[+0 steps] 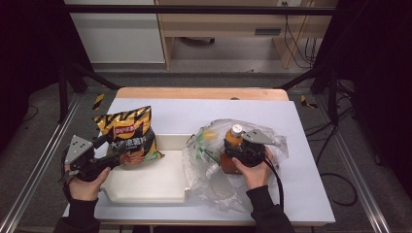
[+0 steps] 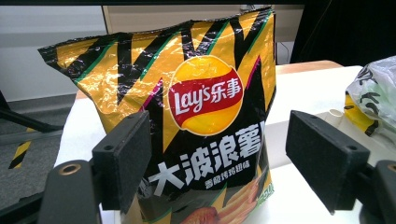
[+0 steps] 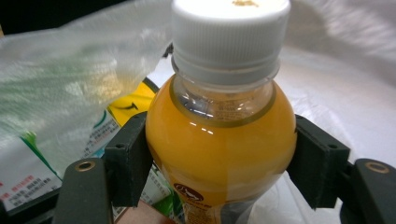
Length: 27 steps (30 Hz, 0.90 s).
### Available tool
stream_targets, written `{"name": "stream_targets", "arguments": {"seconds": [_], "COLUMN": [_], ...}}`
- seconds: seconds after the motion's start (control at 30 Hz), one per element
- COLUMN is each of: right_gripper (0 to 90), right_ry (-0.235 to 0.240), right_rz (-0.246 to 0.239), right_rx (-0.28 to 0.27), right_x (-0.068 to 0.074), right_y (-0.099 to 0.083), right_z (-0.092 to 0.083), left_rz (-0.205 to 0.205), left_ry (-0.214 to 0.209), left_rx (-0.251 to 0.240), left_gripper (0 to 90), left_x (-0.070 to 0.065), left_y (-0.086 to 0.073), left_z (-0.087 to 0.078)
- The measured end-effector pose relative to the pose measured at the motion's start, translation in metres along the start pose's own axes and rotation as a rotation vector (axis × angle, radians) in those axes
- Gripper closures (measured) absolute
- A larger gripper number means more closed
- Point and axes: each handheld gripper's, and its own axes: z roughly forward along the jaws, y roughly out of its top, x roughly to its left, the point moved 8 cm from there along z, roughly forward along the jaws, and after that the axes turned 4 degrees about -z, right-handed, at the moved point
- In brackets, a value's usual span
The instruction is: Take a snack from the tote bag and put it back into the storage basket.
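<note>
White desk (image 1: 301, 145) with wooden far edge, dark floor and rails around; bare strip along far side. Left gripper (image 2: 233, 154), jaws spread around upright chip bag (image 1: 128, 138) over white tray (image 1: 160, 182). Right gripper (image 3: 222, 158), jaws pinching juice bottle (image 3: 222, 135) inside clear bag (image 1: 214, 179), near right edge.

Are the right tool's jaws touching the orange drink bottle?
Touching. In the right gripper view, both black jaws of the right tool press against the sides of the orange drink bottle, with no gap on either side.
</note>
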Motion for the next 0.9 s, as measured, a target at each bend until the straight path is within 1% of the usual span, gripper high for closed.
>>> {"name": "stream_targets", "arguments": {"seconds": [0.1, 0.27, 0.33, 0.4, 0.43, 0.5, 0.63, 0.9], "right_gripper": [30.9, 30.9, 30.9, 30.9, 30.9, 30.9, 30.9, 31.0], "right_ry": [0.002, 0.013, 0.016, 0.019, 0.017, 0.022, 0.038, 0.076], "right_rz": [0.001, 0.013, 0.008, -0.011, -0.025, -0.037, -0.039, -0.043], "right_rx": [-0.032, -0.05, -0.054, -0.04, -0.045, -0.059, -0.08, -0.107], "right_x": [-0.001, -0.002, -0.002, -0.002, -0.001, 0.001, 0.004, 0.008], "right_y": [0.006, 0.01, 0.012, 0.015, 0.019, 0.025, 0.037, 0.055], "right_z": [-0.007, -0.014, -0.018, -0.021, -0.023, -0.026, -0.035, -0.049], "left_rz": [0.0, 0.001, 0.001, 0.0, 0.001, -0.004, -0.006, -0.005], "left_ry": [0.0, 0.002, 0.003, 0.003, 0.003, 0.002, 0.003, 0.004], "left_rx": [0.001, 0.003, 0.005, 0.004, 0.005, 0.001, 0.0, -0.001], "left_gripper": [21.9, 21.9, 21.9, 21.9, 21.9, 21.9, 21.9, 21.9], "left_x": [0.0, 0.001, 0.001, 0.001, 0.001, 0.002, 0.002, 0.003], "left_y": [0.0, 0.0, -0.001, -0.001, -0.001, 0.0, 0.0, 0.0], "left_z": [0.0, 0.0, 0.0, 0.0, 0.0, 0.0, -0.001, -0.001]}}
